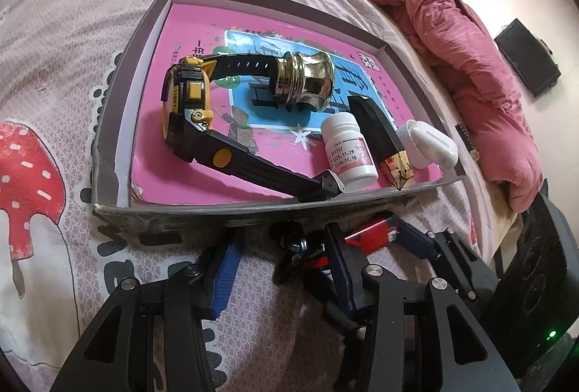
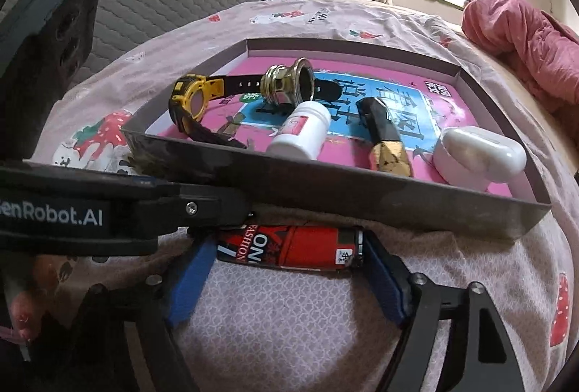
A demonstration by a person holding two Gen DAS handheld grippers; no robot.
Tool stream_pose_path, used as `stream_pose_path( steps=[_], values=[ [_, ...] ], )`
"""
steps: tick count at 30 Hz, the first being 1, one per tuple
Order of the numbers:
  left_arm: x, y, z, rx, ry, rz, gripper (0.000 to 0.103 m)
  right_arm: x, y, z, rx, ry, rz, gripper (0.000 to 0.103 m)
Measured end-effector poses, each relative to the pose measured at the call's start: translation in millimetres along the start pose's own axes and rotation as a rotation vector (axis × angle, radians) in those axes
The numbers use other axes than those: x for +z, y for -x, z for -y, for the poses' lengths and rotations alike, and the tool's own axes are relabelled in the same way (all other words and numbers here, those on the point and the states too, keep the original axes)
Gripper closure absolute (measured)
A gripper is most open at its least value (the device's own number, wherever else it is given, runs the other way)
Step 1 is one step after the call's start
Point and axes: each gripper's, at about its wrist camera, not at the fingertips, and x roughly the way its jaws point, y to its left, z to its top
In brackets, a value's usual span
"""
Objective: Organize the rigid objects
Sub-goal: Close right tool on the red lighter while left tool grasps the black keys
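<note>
Right hand-held gripper (image 2: 286, 269) tilts down at the bed, jaws wide around the red lighter (image 2: 289, 246) (pads apart); left hand-held gripper (image 1: 282, 269) tilts down likewise, half-open, empty

The left gripper (image 1: 280, 269) tilts steeply downward, its two blue-padded fingers (image 1: 222, 278) set moderately apart with nothing pinched between the pads. The right gripper (image 2: 286, 274) also slants downward; its jaws stand wide, the blue pads (image 2: 190, 281) splayed well apart and not pressing on anything. In the right wrist view the left gripper's dark body crosses the left side, and a person's hand (image 2: 25, 312) shows at the lower left edge beneath it, fingertips with painted nails curled around the handle.
</note>
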Motion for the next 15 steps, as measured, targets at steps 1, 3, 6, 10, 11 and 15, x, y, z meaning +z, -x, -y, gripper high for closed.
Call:
stream_pose_path(
  steps=[1,3,6,10,11,15],
  values=[
    [-0.4,-0.5,1.6,0.007,-0.010,0.000,0.056,-1.0,1.6,1.4,-0.004,0.006,0.000,0.025],
    [-1.5,-1.4,6.0,0.024,-0.036,0.004,0.056,-3.0,5.3,4.1,-0.018,0.018,-0.002,0.025],
    [-2.9,-2.3,9.5,0.039,-0.057,0.008,0.056,-5.2,12.6,10.7,-0.052,0.042,-0.014,0.025],
    [-5.6,-3.5,14.5,0.061,-0.076,0.017,0.056,-9.2,20.5,23.6,-0.074,0.051,-0.025,0.025],
    [-6.1,-4.3,15.9,0.067,-0.082,0.019,0.056,-9.6,22.5,28.2,-0.078,0.043,-0.027,0.025],
    [-8.0,-7.0,21.1,0.087,-0.077,0.040,0.056,-10.0,25.0,39.0,-0.091,-0.002,-0.034,0.025]
  ],
)
